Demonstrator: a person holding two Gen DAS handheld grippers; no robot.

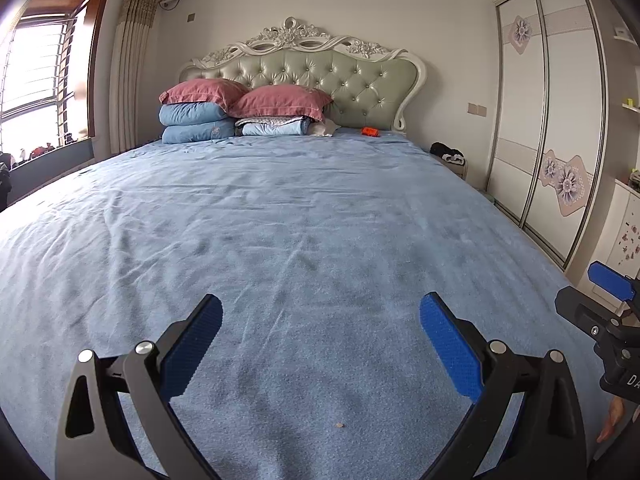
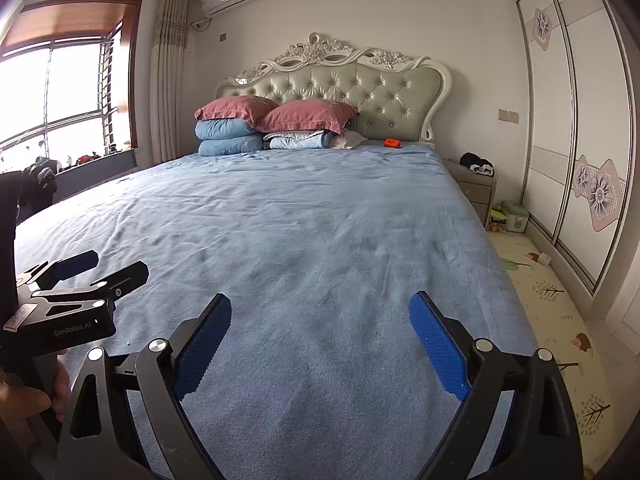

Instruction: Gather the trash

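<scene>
I hold both tools low over the foot of the bed (image 1: 304, 216), side by side. My left tool (image 1: 320, 312) has its jaws spread wide with nothing between them; my right tool (image 2: 320, 310) is spread the same way, holding nothing. A small tan crumb (image 1: 339, 425) lies on the blue sheet just ahead of the left tool, between its fingers. A small orange thing (image 1: 370, 131) sits far off near the headboard (image 1: 360, 80), right of the pillows (image 1: 280, 102).
</scene>
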